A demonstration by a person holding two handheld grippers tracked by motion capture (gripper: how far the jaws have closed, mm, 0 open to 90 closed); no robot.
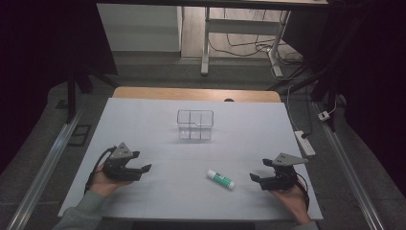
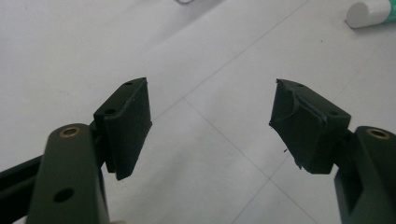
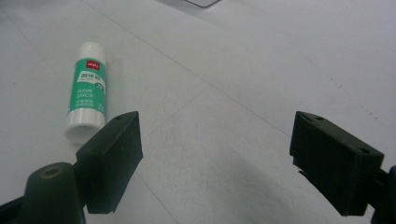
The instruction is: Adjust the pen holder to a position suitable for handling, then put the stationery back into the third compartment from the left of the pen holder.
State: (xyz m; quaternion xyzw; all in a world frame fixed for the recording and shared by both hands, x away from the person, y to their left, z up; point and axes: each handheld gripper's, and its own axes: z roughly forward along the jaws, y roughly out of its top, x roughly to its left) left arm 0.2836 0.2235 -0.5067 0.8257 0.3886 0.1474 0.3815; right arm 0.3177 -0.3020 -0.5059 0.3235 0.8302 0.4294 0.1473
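Observation:
A glue stick (image 1: 220, 178) with a green label and white cap lies on its side on the white table (image 1: 158, 191), front right of centre. It also appears in the right gripper view as the glue stick (image 3: 88, 91) just left of the jaws, and its white end (image 2: 369, 11) sits at the top right of the left gripper view. My left gripper (image 1: 144, 163) rests low at the front left, open, nothing between its jaws. My right gripper (image 1: 258, 170) stands open at the front right, a short way right of the glue stick.
A clear plastic box (image 1: 195, 124) with compartments stands at the table's middle back. Beyond the table's wooden far edge (image 1: 196, 94) are a desk frame and cables on the floor. A power strip (image 1: 305, 142) lies off the table's right side.

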